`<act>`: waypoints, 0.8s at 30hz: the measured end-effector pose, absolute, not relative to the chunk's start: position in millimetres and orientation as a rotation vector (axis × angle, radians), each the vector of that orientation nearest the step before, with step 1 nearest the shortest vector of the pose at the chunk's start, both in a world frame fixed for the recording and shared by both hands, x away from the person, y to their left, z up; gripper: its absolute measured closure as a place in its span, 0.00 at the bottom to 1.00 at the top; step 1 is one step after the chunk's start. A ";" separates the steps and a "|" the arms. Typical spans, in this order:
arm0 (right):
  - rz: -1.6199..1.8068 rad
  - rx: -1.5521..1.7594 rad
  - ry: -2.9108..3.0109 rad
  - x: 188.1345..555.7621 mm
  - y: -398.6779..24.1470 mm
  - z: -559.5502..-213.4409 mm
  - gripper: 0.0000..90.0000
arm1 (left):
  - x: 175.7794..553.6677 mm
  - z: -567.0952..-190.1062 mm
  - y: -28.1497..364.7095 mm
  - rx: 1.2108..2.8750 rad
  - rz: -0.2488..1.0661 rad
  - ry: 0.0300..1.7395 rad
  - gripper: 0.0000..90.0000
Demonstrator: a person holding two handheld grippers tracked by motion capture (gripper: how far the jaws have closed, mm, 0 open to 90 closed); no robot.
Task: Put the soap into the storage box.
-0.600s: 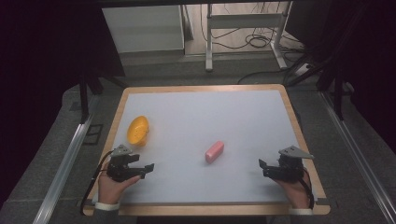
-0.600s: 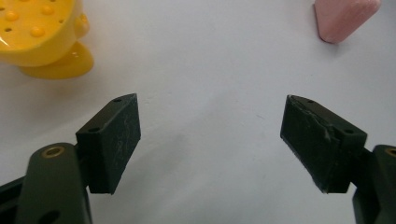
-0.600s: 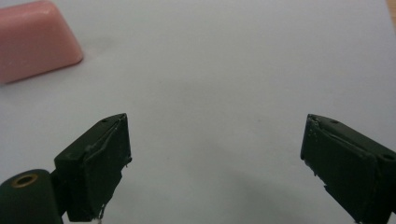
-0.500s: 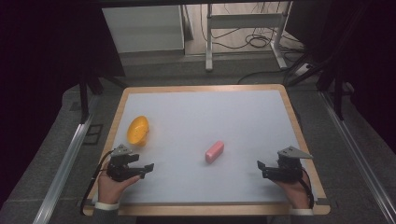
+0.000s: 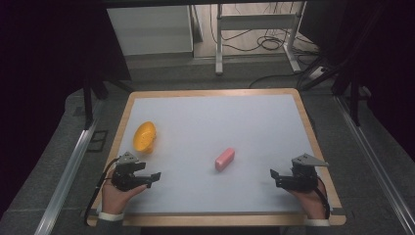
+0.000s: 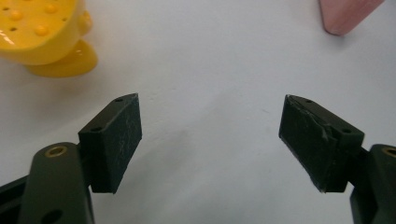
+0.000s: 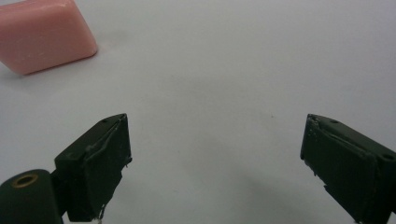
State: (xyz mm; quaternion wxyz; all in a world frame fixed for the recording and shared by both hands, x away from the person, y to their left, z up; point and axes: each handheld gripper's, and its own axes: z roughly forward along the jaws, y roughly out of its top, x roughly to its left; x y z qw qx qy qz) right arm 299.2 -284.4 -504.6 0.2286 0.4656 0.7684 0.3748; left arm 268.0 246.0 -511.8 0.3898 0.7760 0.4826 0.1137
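Jaws of our left gripper (image 5: 155,175) and right gripper (image 5: 274,173) gaping empty, pink rounded soap bar (image 5: 224,159) between them, yellow dimpled plastic dish (image 5: 145,136) near our left, white tabletop (image 5: 235,122).

The white table (image 5: 244,117) is evenly lit with soft shadows, its surroundings dark, perhaps slightly blurred.

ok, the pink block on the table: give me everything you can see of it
The pink block is a small, rounded-edged bar, matte and soap-like in look, uniform pale pink with no markings visible. It lies flat on the white table top, slightly right of centre, its long axis angled away and to the right in the high view. Nothing touches it. It sits between the two grippers, and the right gripper view shows one rounded end ahead and to the left of the open jaws.
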 end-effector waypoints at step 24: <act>1.027 1.287 2.094 296.0 -287.4 -500.9 0.10 | 270.1 -500.8 232.9 1.990 0.243 1.209 0.28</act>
